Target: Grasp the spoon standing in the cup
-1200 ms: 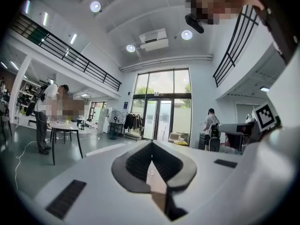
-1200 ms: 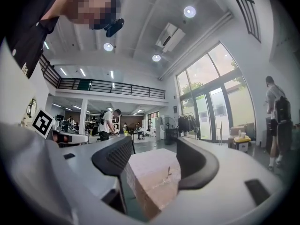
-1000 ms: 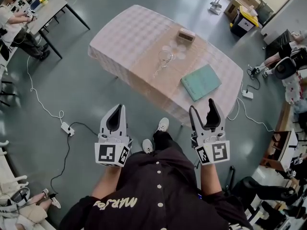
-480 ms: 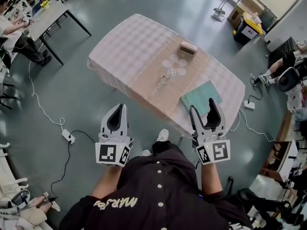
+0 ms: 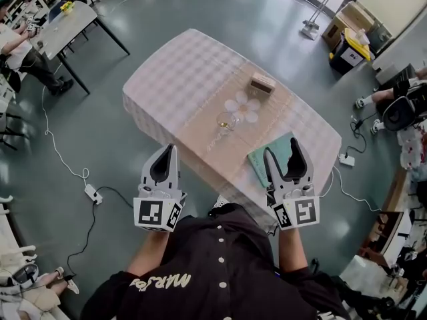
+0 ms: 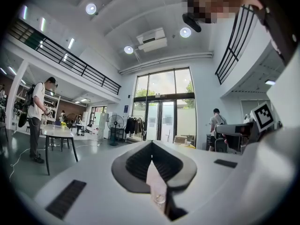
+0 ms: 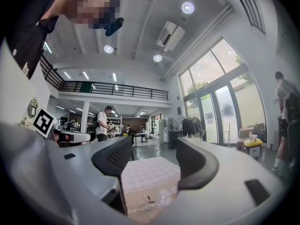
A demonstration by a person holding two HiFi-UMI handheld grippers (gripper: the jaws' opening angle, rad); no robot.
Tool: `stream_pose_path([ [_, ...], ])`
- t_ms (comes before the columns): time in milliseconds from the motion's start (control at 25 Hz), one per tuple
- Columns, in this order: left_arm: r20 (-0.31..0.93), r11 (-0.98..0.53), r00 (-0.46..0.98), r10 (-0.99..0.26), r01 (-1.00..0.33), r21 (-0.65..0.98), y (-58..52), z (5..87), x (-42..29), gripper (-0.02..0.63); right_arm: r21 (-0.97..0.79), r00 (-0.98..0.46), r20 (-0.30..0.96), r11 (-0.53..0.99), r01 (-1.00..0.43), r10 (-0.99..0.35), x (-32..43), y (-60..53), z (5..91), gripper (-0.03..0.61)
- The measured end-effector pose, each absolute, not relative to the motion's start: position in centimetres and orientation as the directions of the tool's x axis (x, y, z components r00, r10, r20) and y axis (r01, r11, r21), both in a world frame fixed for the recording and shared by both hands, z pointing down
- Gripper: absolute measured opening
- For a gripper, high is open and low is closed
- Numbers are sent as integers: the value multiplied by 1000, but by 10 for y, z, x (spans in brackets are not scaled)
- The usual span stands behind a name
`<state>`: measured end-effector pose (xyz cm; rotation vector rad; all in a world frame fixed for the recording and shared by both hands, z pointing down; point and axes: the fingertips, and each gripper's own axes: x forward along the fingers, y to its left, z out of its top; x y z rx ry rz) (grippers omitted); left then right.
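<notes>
A clear glass cup [image 5: 227, 121] with a spoon [image 5: 218, 137] leaning out toward me stands on the tan runner of a table [image 5: 180, 65] with a pink checked cloth. Both grippers hang in front of my chest, short of the table's near edge. My left gripper [image 5: 170, 151] is shut and empty; in its own view the jaws [image 6: 151, 144] meet at the tip, with the cup [image 6: 160, 199] tiny below. My right gripper [image 5: 280, 149] is open and empty; between its jaws [image 7: 154, 142] lies the table [image 7: 150, 170] with the cup [image 7: 148, 202].
A flower-shaped mat [image 5: 243, 105] lies just beyond the cup, a small wooden box [image 5: 261, 83] farther back. A teal book [image 5: 267, 157] sits at the near right corner, partly behind my right gripper. Cables and a power strip [image 5: 92, 193] lie on the floor. Another table [image 5: 63, 22] stands far left.
The table has slid down and closer in the head view as I walk toward it. Both grippers keep the same pose and jaw state.
</notes>
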<state>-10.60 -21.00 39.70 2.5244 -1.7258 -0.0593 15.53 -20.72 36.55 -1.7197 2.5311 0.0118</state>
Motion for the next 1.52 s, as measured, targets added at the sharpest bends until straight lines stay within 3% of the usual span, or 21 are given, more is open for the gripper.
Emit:
stream_pose_path([
  [920, 45, -387, 392, -919, -917, 95, -262, 390, -93, 11, -2, -429, 35, 429, -903, -903, 146, -261, 407, 282],
  [1160, 74, -389, 398, -914, -915, 109, -268, 398, -95, 11, 125, -500, 195, 527, -841, -844, 117, -273, 460, 273],
  [1520, 142, -363, 381, -914, -922, 134, -274, 426, -105, 11, 341, -522, 473, 694, -634, -710, 87, -291, 562, 275],
])
